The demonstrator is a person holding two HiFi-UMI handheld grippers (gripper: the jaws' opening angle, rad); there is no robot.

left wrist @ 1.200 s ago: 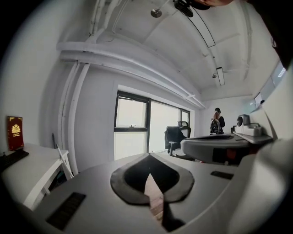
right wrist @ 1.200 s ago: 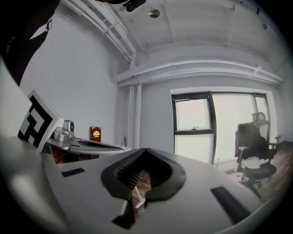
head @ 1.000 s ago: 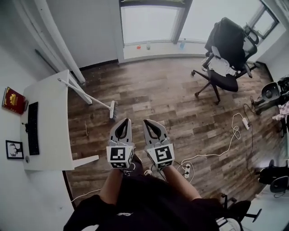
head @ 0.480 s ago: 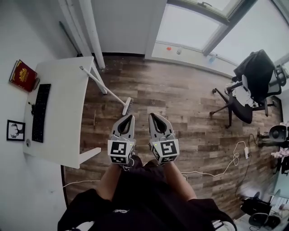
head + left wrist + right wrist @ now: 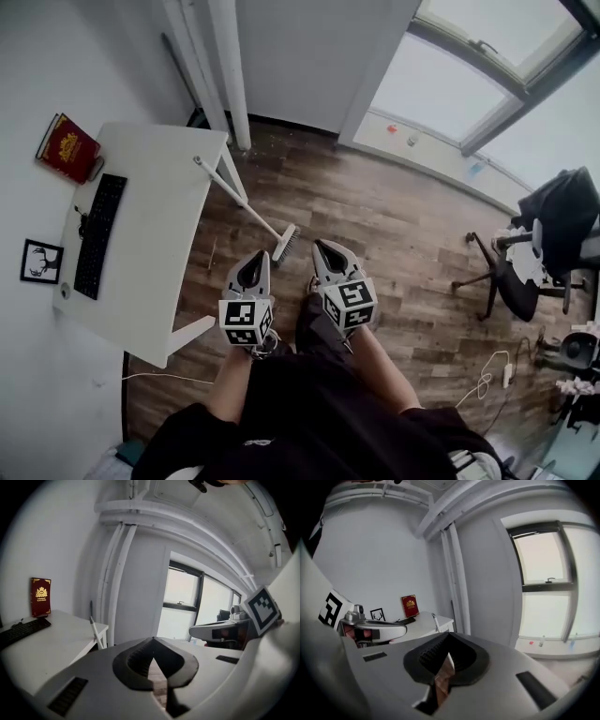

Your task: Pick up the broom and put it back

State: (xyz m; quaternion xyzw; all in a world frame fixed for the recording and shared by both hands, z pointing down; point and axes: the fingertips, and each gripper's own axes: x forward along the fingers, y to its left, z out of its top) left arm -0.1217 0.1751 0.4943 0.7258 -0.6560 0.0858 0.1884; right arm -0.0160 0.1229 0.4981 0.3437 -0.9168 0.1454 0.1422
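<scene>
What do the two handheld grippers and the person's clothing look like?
The left gripper and right gripper are light grey shells tapering to a point, each with a black ribbed teardrop-shaped opening and a white cube bearing black square markers. The person wears a black top.

Left gripper: held out low ahead of the torso, pointing forward and slightly down, marker cube at the rear facing up. Jaws together, tips meeting, nothing between. Left forearm bare, reaching forward from a black sleeve.

Right gripper: just beside the left, apart from it, nosed a little further ahead and angled slightly toward it. Jaws closed tip to tip, empty. Right forearm bare, bent in toward the middle.

Seen from each gripper view: the other gripper alongside at about the same height, roughly parallel.
</scene>
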